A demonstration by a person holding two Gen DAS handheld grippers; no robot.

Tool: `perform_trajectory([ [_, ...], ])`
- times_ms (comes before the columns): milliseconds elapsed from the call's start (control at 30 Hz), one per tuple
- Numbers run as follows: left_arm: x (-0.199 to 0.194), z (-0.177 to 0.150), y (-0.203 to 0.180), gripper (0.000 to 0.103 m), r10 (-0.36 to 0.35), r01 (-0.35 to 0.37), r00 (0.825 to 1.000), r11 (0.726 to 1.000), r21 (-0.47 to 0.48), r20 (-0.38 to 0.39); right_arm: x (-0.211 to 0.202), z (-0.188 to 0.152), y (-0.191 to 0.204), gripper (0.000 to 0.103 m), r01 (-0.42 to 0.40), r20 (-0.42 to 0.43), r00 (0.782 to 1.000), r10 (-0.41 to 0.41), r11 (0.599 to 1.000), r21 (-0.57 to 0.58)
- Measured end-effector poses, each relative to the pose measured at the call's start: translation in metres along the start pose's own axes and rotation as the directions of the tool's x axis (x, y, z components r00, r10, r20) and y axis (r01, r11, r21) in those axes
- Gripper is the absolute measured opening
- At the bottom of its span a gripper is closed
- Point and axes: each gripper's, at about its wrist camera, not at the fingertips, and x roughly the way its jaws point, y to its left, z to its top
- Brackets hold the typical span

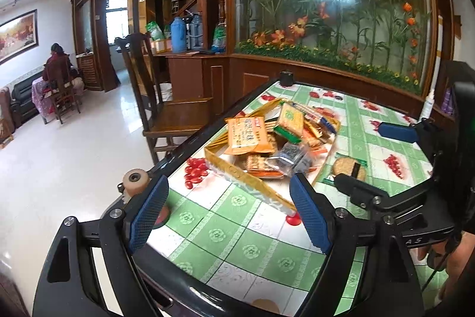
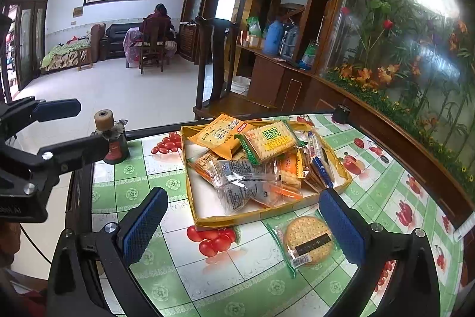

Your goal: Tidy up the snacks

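A shallow yellow box (image 2: 261, 216) (image 1: 252, 186) on the green-checked table holds several wrapped snacks: an orange packet (image 2: 221, 135) (image 1: 246, 135), a green-wrapped cracker pack (image 2: 268, 140) (image 1: 289, 119), clear bags (image 2: 243, 183). One round cracker in a clear wrapper (image 2: 307, 241) (image 1: 348, 168) lies on the table outside the box, in front of its near right corner. My right gripper (image 2: 246, 228) is open and empty, with its right finger beside the round cracker. My left gripper (image 1: 230, 216) is open and empty, just before the box's near corner. The right gripper also shows in the left wrist view (image 1: 374, 159).
A small gas torch with a tan wheel (image 2: 111, 138) (image 1: 135, 181) stands at the table's left edge. A black knob (image 2: 341, 113) (image 1: 286, 77) sits at the far corner. A wooden chair (image 1: 166, 112) stands beyond the table. A wooden-framed glass flower panel (image 1: 341, 5) bounds the far side.
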Motion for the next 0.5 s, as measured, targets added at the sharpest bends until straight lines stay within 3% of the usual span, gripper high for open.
perform_trajectory([
  [500,-0.005,-0.003,-0.004,0.084,0.026,-0.027,0.999,0.999,0.023,0.022,0.001,-0.001,-0.010,0.103,-0.013,0.004,1.000,0.012,1.000,0.026],
])
